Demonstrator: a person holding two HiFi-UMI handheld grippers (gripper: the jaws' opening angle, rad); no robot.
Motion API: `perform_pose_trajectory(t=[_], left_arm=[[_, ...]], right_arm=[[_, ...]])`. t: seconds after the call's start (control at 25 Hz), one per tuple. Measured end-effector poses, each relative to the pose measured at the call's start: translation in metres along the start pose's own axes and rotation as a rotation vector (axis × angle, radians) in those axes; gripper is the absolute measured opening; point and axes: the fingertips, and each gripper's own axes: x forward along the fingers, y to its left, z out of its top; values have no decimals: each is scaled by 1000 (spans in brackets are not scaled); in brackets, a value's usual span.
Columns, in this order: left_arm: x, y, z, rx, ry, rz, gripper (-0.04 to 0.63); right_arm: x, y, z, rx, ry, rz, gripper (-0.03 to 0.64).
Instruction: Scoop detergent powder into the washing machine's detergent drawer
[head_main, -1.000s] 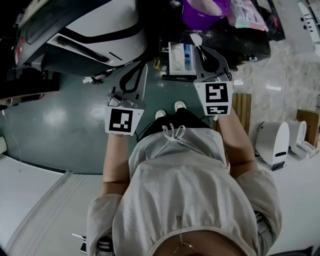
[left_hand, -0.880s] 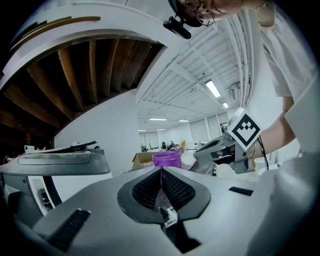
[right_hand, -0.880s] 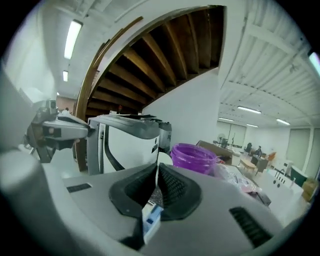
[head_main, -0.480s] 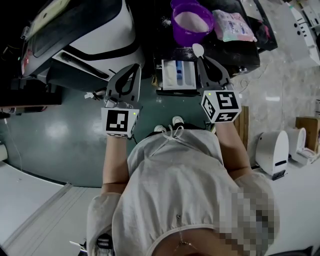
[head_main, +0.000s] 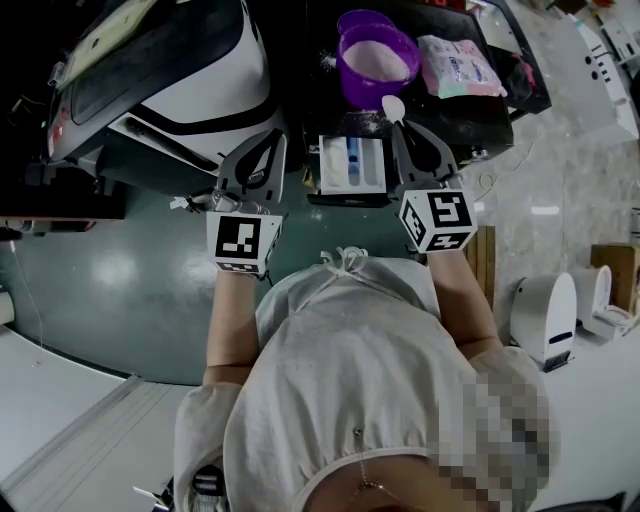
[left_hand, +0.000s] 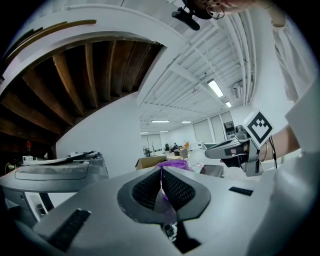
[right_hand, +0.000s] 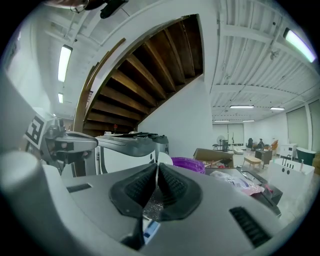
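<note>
1. Since the spoon is in the other hand, the left gripper (head_main: 270, 138) has no work in this step. It hangs just left of the detergent drawer (head_main: 350, 190), in front of the washing machine (head_main: 190, 75). Its jaws are pressed together with nothing between them. It looks best held there, out of the spoon's path
2. The drawer stands pulled out between the two grippers, its compartments open to above. I judge that a clean pour needs the spoon level until it is low over one compartment, then a slow tilt, so no powder lands on the dividers or the floor
3. Behind the drawer sits the purple tub (head_main: 365, 85), with pale powder in it
4. Just right of the drawer, the right gripper (head_main: 400, 128) has its jaws closed tight on the thin handle of the white spoon (head_main: 393, 105). The bowl sticks out past the tips, between the drawer's far right corner and the tub, near both. I cannot tell whether the bowl is loaded. If it is empty, it needs a dip into the tub first
5. Behind and right of the drawer lies a pale packet (head_main: 455, 65), apart from both grippers
</note>
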Motion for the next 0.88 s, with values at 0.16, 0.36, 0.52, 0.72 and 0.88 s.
perform_pose_trajectory(t=[0.16, 0.36, 0.52, 0.72, 0.88], left_arm=[[4, -1, 1, 0, 5, -2, 23], [8, -4, -2, -23, 27, -2, 23], [9, -2, -1, -23, 22, 13, 23], [10, -3, -2, -42, 40, 8, 23], [9, 1, -7, -58, 64, 32, 23]], right_arm=[[2, 0, 1, -17, -4, 15, 11], [1, 1, 4, -48, -23, 40, 9], [0, 3, 8, -69, -44, 57, 9], [1, 6, 10, -79, -53, 63, 9], [3, 4, 11, -59, -48, 52, 9]])
